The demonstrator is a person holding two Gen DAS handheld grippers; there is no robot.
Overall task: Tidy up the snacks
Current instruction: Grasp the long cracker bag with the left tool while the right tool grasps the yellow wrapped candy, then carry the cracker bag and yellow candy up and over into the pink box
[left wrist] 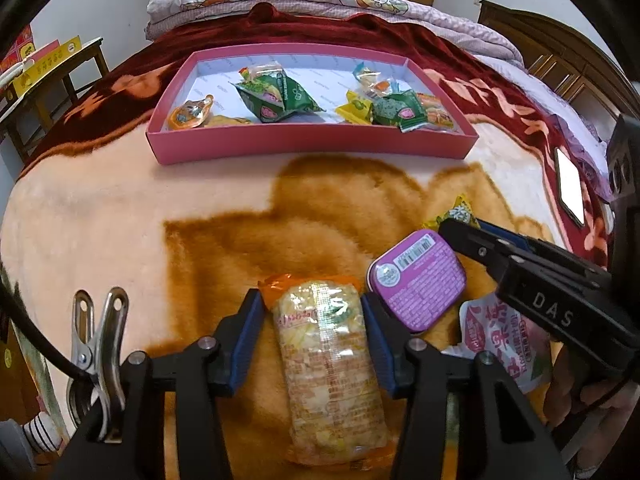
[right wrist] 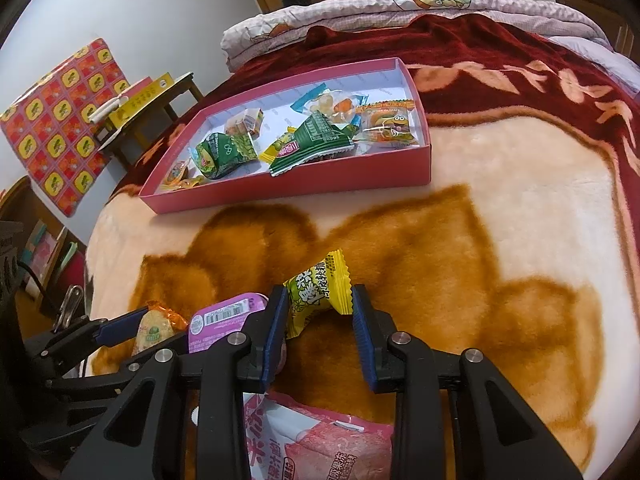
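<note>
A clear and orange rice cracker packet (left wrist: 324, 360) lies on the plush blanket. My left gripper (left wrist: 310, 300) is shut on it, with the blue pads against its two sides near its far end. In the right wrist view my right gripper (right wrist: 318, 304) is shut on a yellow wrapped candy (right wrist: 316, 292), one pad on each end of the wrapper. From the left wrist view that candy (left wrist: 460, 210) shows at the tips of the right gripper (left wrist: 450, 226). The pink tray (left wrist: 312, 142) stands further back on the bed and holds several green, yellow and clear snack packets.
A purple tin (left wrist: 416, 280) lies between the two grippers, and a pink jelly pouch (left wrist: 500, 340) lies just under the right one. A phone (left wrist: 570, 188) rests at the right on the blanket. A metal clip (left wrist: 100, 332) hangs at the left. A wooden stool (left wrist: 52, 88) stands beside the bed.
</note>
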